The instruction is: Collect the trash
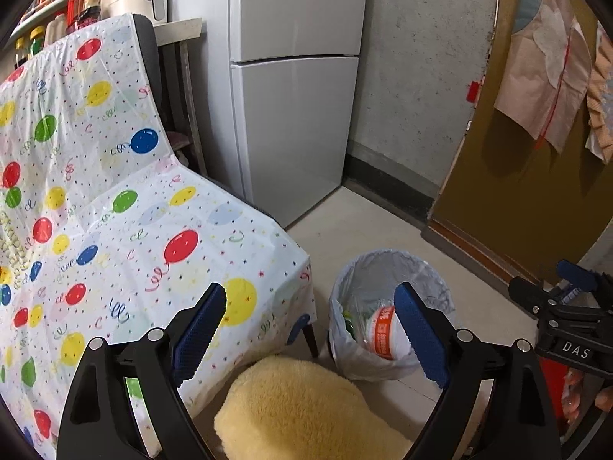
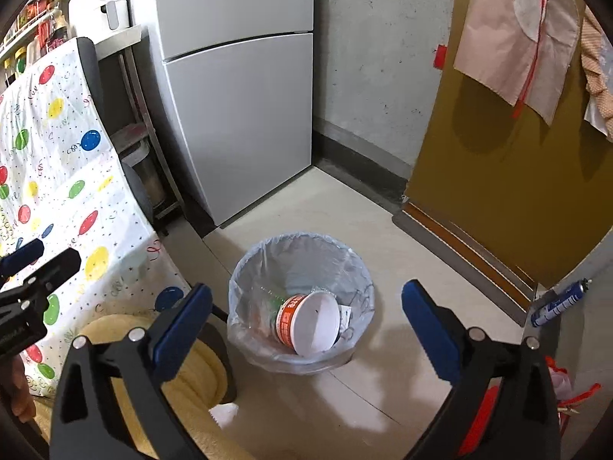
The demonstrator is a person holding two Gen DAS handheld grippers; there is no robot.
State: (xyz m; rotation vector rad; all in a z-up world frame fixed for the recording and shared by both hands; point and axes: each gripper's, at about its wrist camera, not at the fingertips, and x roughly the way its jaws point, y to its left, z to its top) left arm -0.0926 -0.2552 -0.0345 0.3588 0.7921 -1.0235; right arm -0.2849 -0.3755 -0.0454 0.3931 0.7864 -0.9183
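A round trash bin [image 2: 245, 268] lined with a pale plastic bag stands on the floor; it also shows in the left wrist view [image 1: 429, 268]. Inside lie an orange-and-white paper bowl [image 2: 310, 324], seen in the left wrist view too [image 1: 385, 331], and a clear plastic bottle [image 2: 264, 306]. My right gripper [image 2: 306, 318] is open and empty, above the bin. My left gripper [image 1: 310, 329] is open and empty, over the table corner and left of the bin. The right gripper also appears at the right edge of the left wrist view [image 1: 551, 283].
A table with a balloon-print cloth [image 1: 115, 230] is at the left. A chair with a yellow fluffy cushion [image 1: 302, 410] sits beside it. A grey fridge [image 2: 237, 107] stands behind the bin. A brown door [image 2: 509, 176] is at the right, with a blue spray can [image 2: 559, 303] on the floor.
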